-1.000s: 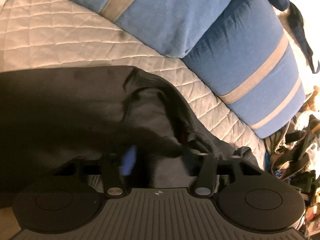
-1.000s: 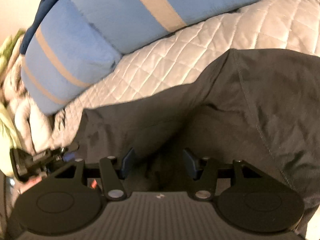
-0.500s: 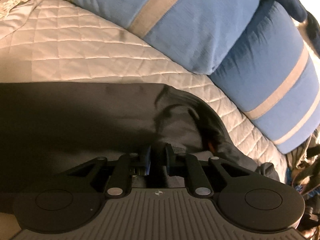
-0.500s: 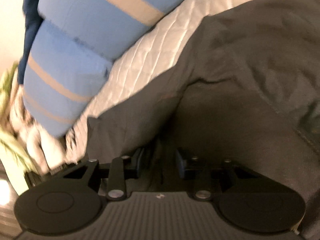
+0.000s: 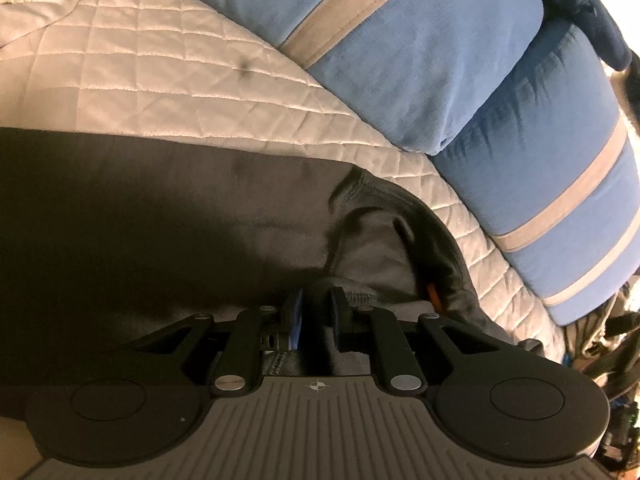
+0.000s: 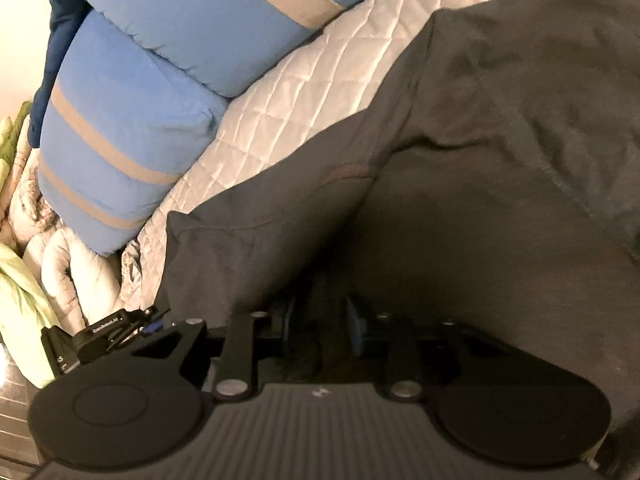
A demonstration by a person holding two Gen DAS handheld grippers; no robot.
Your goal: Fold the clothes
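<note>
Both grippers, left gripper (image 5: 314, 314) and right gripper (image 6: 320, 322), pinch narrow on the near edge of the dark garment (image 5: 160, 216) spread across the quilted bed (image 5: 160, 92), probably to carry a fold over.

text: "ConRobot.AI" (partly legible) | on: black device (image 6: 108, 330) | view: right wrist
</note>
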